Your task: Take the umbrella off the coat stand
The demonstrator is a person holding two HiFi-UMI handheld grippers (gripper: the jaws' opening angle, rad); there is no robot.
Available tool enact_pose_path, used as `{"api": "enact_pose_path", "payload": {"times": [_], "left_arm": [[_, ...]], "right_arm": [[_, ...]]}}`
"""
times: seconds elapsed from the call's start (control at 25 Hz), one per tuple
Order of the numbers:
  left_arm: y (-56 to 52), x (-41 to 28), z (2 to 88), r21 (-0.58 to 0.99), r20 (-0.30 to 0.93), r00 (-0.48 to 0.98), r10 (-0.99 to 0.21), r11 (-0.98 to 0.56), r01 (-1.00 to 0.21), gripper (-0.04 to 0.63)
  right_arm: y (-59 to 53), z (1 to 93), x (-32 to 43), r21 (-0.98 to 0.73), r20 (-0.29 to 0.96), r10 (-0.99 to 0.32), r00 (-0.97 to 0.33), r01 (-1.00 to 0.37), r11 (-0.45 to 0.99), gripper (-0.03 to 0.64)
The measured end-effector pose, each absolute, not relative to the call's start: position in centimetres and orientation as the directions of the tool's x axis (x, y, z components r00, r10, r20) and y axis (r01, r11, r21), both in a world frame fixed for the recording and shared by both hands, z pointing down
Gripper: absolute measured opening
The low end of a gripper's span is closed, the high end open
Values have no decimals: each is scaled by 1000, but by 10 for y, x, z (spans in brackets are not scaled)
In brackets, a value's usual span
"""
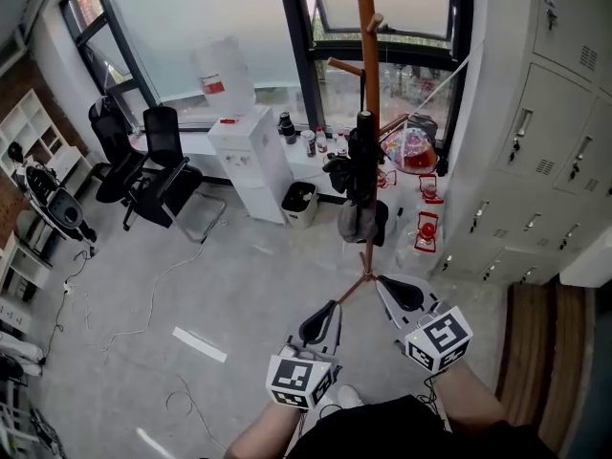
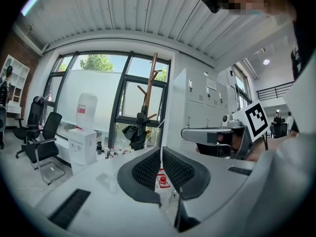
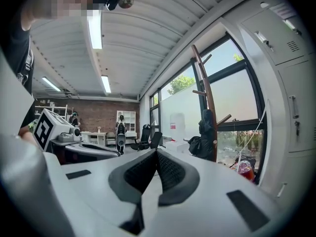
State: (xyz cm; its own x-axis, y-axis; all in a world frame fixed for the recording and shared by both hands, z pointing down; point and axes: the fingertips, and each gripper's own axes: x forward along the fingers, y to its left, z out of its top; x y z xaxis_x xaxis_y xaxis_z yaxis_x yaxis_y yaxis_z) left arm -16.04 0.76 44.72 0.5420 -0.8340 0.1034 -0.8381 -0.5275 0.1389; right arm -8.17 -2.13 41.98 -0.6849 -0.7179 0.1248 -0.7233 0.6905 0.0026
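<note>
A tall wooden coat stand [image 1: 363,27] rises by the window. A folded black umbrella [image 1: 363,156] hangs on it, with dark bags beneath. My left gripper [image 1: 333,306] and right gripper [image 1: 384,283] are held side by side low in the head view, short of the stand's base, both shut and empty. In the left gripper view the umbrella [image 2: 141,130] hangs on the stand [image 2: 151,78] well beyond the shut left gripper [image 2: 161,168]. The right gripper view shows the umbrella [image 3: 207,132] on the stand [image 3: 203,78] to the right of the shut right gripper [image 3: 156,168].
A white water dispenser [image 1: 251,161] and a small bin [image 1: 299,202] stand left of the coat stand. Black office chairs [image 1: 158,165] are farther left. Grey lockers [image 1: 555,142] line the right wall. Red items [image 1: 426,228] sit near the stand's base. Cables lie on the grey floor [image 1: 143,323].
</note>
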Motion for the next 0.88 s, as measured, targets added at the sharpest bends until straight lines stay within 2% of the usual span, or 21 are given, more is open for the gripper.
{"api": "enact_pose_path", "payload": {"times": [0.88], "left_arm": [[-29, -163, 440, 129, 90, 534, -840, -522, -843, 26]], "right_arm": [[-62, 413, -88, 8, 111, -710, -696, -714, 701, 54]]}}
